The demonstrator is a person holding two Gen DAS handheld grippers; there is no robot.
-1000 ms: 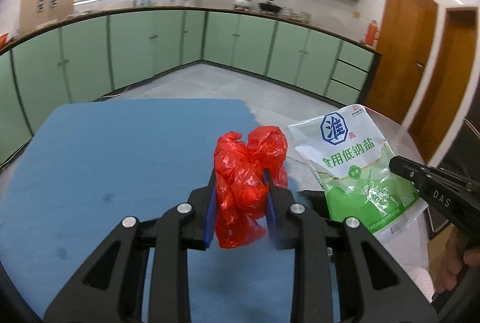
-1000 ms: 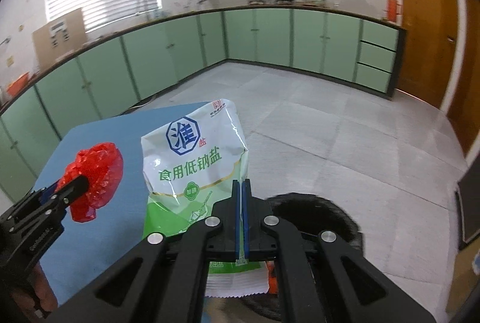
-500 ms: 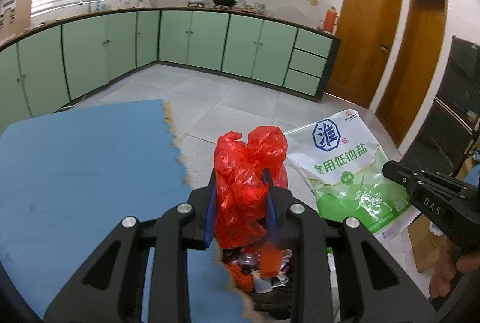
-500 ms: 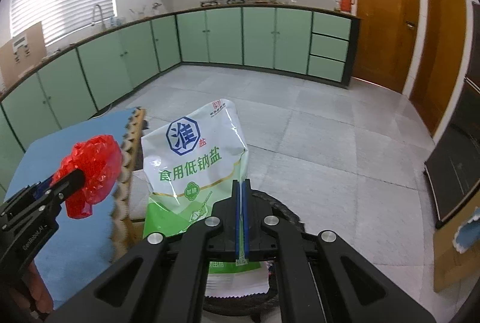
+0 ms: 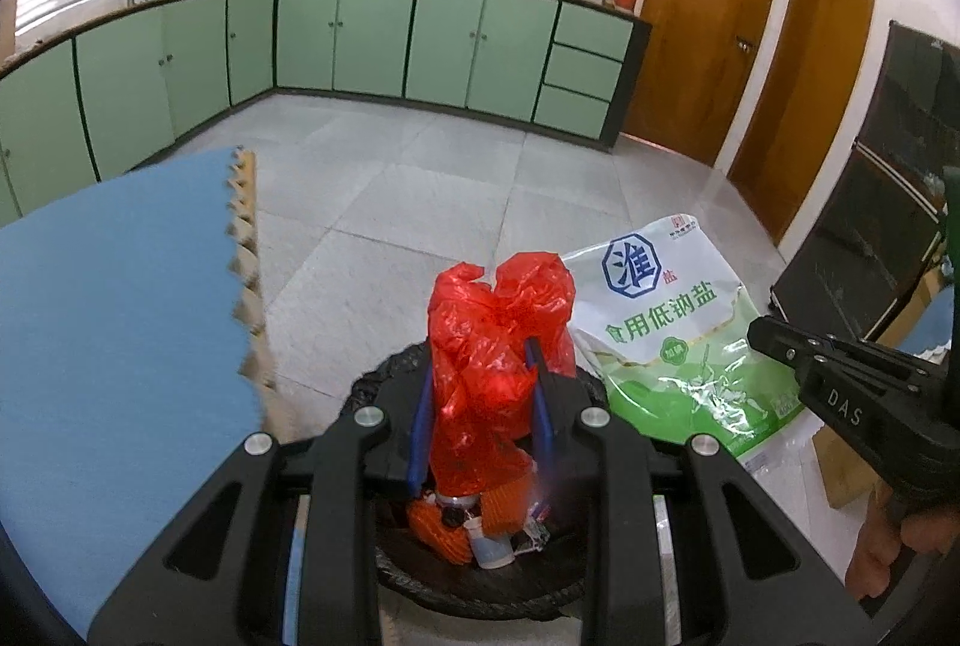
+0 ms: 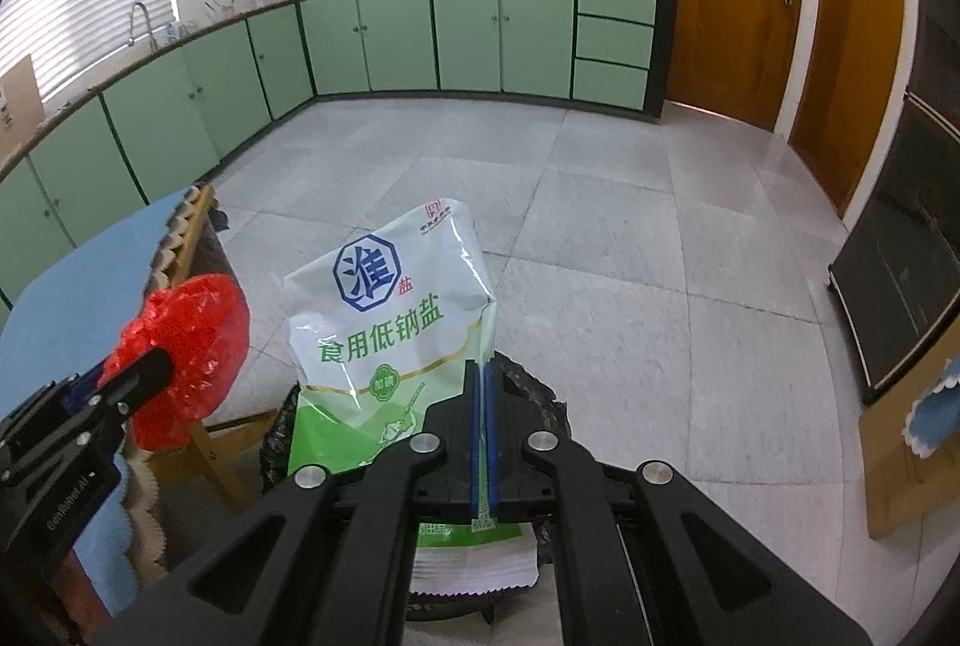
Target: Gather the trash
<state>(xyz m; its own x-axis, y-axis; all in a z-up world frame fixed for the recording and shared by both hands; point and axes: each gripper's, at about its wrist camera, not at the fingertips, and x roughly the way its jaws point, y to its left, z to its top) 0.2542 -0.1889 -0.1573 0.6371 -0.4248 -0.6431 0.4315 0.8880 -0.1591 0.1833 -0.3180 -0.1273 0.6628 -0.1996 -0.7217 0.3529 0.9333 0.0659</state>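
My left gripper (image 5: pixel 480 382) is shut on a crumpled red plastic bag (image 5: pixel 492 346) and holds it right above the black-lined trash bin (image 5: pixel 480 580), which has several pieces of trash inside. My right gripper (image 6: pixel 483 376) is shut on the edge of a white and green salt bag (image 6: pixel 384 322), held upright over the bin (image 6: pixel 540 400). In the left wrist view the salt bag (image 5: pixel 672 334) hangs just right of the red bag. In the right wrist view the red bag (image 6: pixel 186 340) and left gripper (image 6: pixel 150 364) sit at the left.
A table with a blue mat (image 5: pixel 108 346) stands left of the bin, its edge close by. Grey tiled floor (image 6: pixel 630 238) stretches ahead to green cabinets (image 5: pixel 420 40). Wooden doors (image 5: pixel 702 28) and a dark cabinet (image 6: pixel 900 274) are on the right.
Both grippers have moved right, off the blue table, and now hold the red bag and the salt bag over the trash bin. Both stay shut on their loads.
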